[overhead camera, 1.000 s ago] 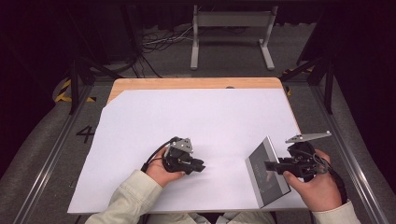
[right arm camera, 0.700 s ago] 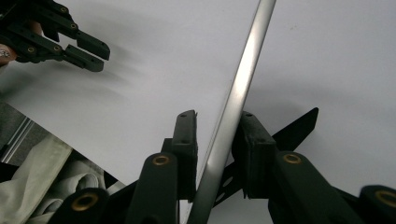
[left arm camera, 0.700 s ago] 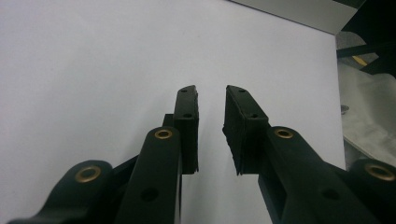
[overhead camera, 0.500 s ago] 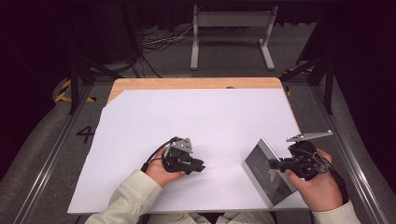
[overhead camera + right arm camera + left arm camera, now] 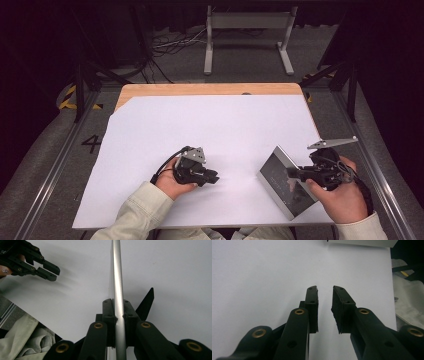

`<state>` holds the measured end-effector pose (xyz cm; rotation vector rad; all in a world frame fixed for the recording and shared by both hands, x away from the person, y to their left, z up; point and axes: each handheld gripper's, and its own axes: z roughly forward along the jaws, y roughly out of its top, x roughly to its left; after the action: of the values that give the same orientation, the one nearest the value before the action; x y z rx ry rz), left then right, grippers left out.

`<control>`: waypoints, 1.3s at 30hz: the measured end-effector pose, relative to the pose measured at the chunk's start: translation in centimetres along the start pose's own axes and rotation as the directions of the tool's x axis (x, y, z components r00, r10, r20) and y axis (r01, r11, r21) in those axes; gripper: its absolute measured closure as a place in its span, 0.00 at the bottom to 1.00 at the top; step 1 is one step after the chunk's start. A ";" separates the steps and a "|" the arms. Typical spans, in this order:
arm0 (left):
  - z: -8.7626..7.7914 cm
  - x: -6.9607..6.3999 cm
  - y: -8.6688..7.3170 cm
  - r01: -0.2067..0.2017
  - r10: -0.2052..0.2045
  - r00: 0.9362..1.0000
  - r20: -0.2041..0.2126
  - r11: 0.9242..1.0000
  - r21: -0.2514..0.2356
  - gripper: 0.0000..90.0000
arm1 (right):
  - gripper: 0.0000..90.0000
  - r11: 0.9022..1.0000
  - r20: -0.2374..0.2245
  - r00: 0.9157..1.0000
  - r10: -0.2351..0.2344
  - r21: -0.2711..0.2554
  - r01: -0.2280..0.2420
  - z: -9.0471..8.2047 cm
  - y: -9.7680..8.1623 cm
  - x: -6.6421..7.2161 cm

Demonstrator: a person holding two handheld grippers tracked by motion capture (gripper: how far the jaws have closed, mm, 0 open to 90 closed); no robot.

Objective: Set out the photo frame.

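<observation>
— Silver and flat, what is that thing near the right side of the worktop (image 5: 150, 92)?

— It is a thin metal plate (image 5: 285, 181) with a dark, shiny face. It sits on the big white sheet (image 5: 220, 135), close to the near right corner. One long edge rests on the sheet and the plate leans, so it is tilted, not flat.

— Who holds it?

— The right gripper (image 5: 300, 174) does. Its jaws have just been closing, and now they press on the plate's edge from both sides. In the right gripper view the plate's silver edge (image 5: 117, 290) runs straight up between the two black jaws. A dark pointed shape sticks out just to the right of them. What it is cannot be told.

— And the right hand (image 5: 340, 192)?

— It wraps round the back of that gripper, near the sheet's right edge.

— What about the other side?

— The left gripper (image 5: 212, 177) rests low over the sheet, well apart from the plate. Its jaws point toward the plate. They stand a little apart with nothing between them. In the left gripper view the white sheet shows through the gap.

— And the left hand (image 5: 170, 182)?

— It holds that gripper from behind. A pale sleeve (image 5: 130, 215) comes in from the bottom.

— Anything past the sheet?

— A strip of wood shows at the far edge of the worktop.
</observation>
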<state>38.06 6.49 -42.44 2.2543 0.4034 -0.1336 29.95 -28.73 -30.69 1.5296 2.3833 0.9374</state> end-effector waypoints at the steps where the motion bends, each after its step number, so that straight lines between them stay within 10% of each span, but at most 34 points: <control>1: -0.1 0.1 -0.1 0.000 0.000 1.000 -0.003 1.000 -0.005 0.84 | 0.93 1.000 0.003 1.000 -0.011 0.000 0.011 -0.1 0.3 0.1; 20: -2.4 0.3 -1.6 0.053 -0.055 0.997 -0.057 0.998 -0.043 0.83 | 0.93 0.989 -0.021 0.989 -0.145 0.008 0.145 -0.3 4.5 0.2; 39: -3.8 0.4 -2.9 0.085 -0.090 0.992 -0.092 0.995 -0.059 0.83 | 0.93 0.943 -0.114 0.940 -0.323 0.045 0.329 1.5 8.4 0.6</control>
<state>37.33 11.19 -42.11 2.1950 0.5501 -0.0609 36.80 -25.21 -26.88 1.0737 2.6531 0.8919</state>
